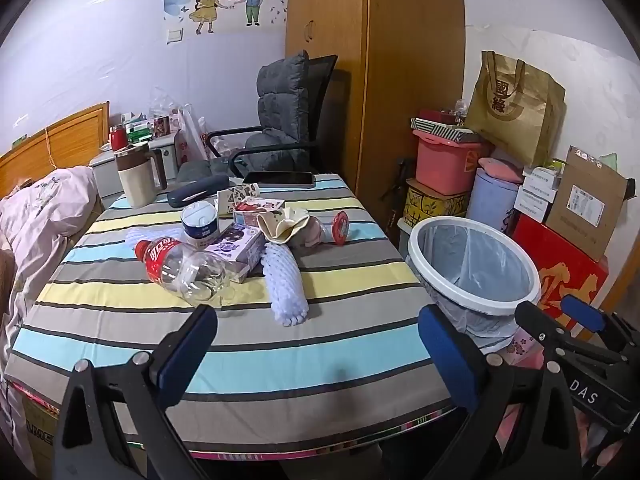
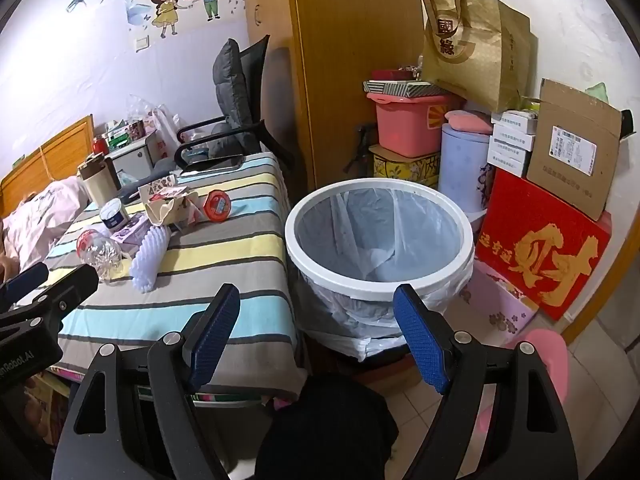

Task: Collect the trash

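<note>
Presently: left gripper (image 1: 316, 344) and right gripper (image 2: 318, 332) both spread apart, empty; plastic bottle (image 1: 184, 268) ahead of left, bin (image 2: 378, 280) ahead of right.

Left gripper (image 1: 318, 340): jaws spread wide, nothing between the blue pads (image 1: 188, 354), tilted downward. Right gripper (image 2: 318, 336): jaws likewise wide apart and empty, tilted downward, alongside the left gripper, to its right.

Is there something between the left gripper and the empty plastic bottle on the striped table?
Nothing visible is in the way. The left gripper is open, and only bare striped table lies between it and the plastic bottle. The white foam sleeve lies just right of the bottle, beside the path.
</note>
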